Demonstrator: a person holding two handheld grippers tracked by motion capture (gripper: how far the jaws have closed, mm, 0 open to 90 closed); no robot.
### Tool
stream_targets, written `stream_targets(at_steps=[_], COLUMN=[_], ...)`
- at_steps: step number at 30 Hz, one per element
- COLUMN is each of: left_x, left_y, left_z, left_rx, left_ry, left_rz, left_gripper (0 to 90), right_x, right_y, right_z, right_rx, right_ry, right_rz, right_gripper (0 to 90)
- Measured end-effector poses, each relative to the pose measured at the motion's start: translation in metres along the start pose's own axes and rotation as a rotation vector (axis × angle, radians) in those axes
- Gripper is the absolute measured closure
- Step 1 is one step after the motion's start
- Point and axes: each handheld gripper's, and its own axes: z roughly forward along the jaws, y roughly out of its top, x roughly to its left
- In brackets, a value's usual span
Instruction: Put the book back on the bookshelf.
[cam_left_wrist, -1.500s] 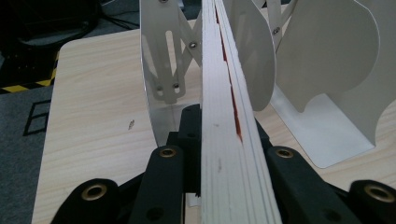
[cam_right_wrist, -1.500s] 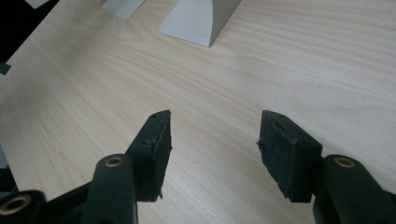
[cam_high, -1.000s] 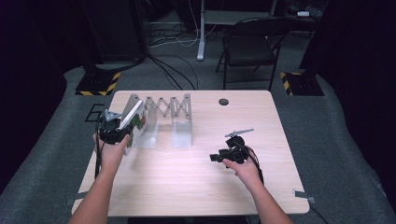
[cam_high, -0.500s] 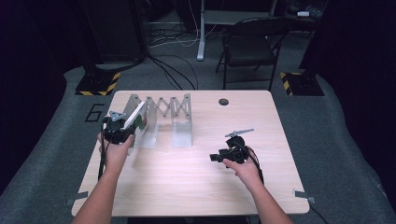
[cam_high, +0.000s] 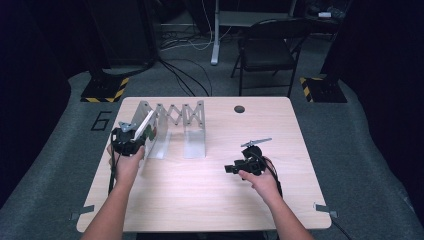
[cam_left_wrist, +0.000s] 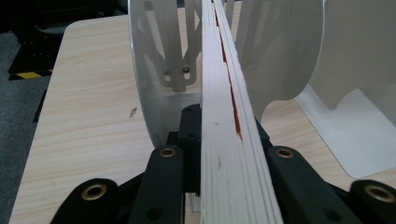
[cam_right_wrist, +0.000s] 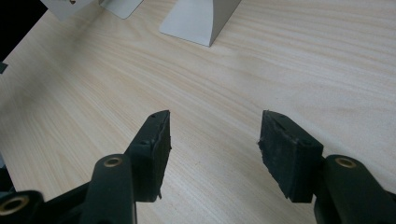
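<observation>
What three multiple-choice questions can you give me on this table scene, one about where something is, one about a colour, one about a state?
1. Where does the metal rack stand on the table?
A. far left part
B. near right corner
C. near middle edge

2. What colour streak shows among the book pages?
A. blue
B. red
C. green

3. How do the right gripper jaws stand?
A. shut on a book
B. shut on nothing
C. open over bare wood

Answers:
1 A, the high view shows it at the far left.
2 B, the left gripper view shows red between pale pages.
3 C, the right gripper view shows wood grain between the jaws.
</observation>
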Motion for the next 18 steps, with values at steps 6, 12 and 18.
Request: stream_targets(at_steps=[6, 12, 18], left_x=[-0.005, -0.008, -0.007], left_y=[-0.002, -0.002, -0.005], left_z=[0.005, 0.008, 0.01], left_rx=[0.035, 0.048, 0.077], left_ry=[0.022, 0.035, 0.036], left_rz=[0.027, 0.028, 0.031], left_gripper=[75.6, 75.5, 74.2], right_x=[0.001, 0.001, 0.001], right_y=[0.0, 0.0, 0.0], right_z=[0.0, -0.001, -0.001], right_rx=[0.002, 0.0, 0.002], right_ry=[-0.002, 0.001, -0.001], right_rz=[0.004, 0.002, 0.004], right_gripper=[43.2, 43.2, 43.2])
